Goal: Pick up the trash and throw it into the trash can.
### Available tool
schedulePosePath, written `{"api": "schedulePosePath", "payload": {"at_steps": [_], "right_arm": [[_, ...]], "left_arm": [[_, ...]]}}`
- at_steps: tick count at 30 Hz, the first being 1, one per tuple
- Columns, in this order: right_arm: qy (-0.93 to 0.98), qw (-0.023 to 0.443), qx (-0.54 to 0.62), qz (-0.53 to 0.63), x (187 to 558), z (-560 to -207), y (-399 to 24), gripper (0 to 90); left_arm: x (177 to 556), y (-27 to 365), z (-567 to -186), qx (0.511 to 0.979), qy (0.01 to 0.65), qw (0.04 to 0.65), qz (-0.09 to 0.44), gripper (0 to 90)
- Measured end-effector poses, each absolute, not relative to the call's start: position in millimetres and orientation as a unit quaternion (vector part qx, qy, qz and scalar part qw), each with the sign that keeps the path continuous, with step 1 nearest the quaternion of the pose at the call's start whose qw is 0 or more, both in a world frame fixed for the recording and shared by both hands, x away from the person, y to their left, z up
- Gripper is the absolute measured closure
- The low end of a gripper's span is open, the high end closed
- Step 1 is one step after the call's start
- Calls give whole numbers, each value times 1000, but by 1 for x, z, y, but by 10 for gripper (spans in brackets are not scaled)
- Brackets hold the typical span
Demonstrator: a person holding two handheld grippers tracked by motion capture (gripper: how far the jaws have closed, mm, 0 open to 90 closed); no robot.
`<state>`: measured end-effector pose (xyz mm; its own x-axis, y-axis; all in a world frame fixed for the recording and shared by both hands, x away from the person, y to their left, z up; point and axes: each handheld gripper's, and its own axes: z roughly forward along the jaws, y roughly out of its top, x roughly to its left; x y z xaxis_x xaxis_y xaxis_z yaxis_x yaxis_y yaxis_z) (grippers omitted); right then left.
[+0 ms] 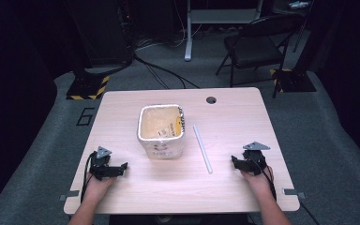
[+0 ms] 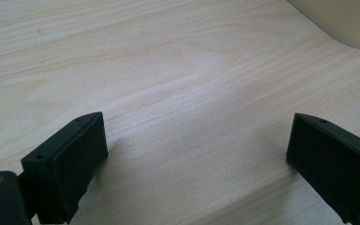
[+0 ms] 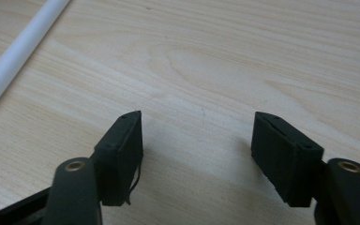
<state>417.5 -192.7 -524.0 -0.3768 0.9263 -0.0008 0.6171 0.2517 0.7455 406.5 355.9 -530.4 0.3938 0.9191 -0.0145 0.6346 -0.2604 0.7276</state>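
Note:
A cream-coloured square bin [image 1: 161,131] with a plastic liner stands near the middle of the wooden table [image 1: 225,112]. Just right of it lies a thin white rod [image 1: 202,148], seen again as a white rod [image 3: 14,58] at the upper left of the right gripper view. My left gripper [image 1: 122,168] rests on the table at the front left, open, with bare wood between its jaws [image 2: 197,136]. A corner of the bin [image 2: 342,21] shows at the top right there. My right gripper [image 1: 234,161] rests at the front right, open and holding nothing [image 3: 197,133].
A round cable hole [image 1: 211,100] sits near the table's far edge. Behind the table stand a black folding chair [image 1: 255,44] and a white desk leg [image 1: 188,33]. Cables run over the grey floor.

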Motion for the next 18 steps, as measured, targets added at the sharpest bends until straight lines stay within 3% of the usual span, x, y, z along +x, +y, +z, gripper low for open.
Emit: {"api": "schedulePosePath", "payload": {"at_steps": [5, 18], "right_arm": [[761, 222, 509, 335, 416, -521, -188, 431], [756, 214, 508, 354, 412, -507, -183, 443]], "left_arm": [[406, 356, -530, 765, 507, 334, 213, 54], [406, 356, -530, 766, 507, 334, 213, 55]]}}
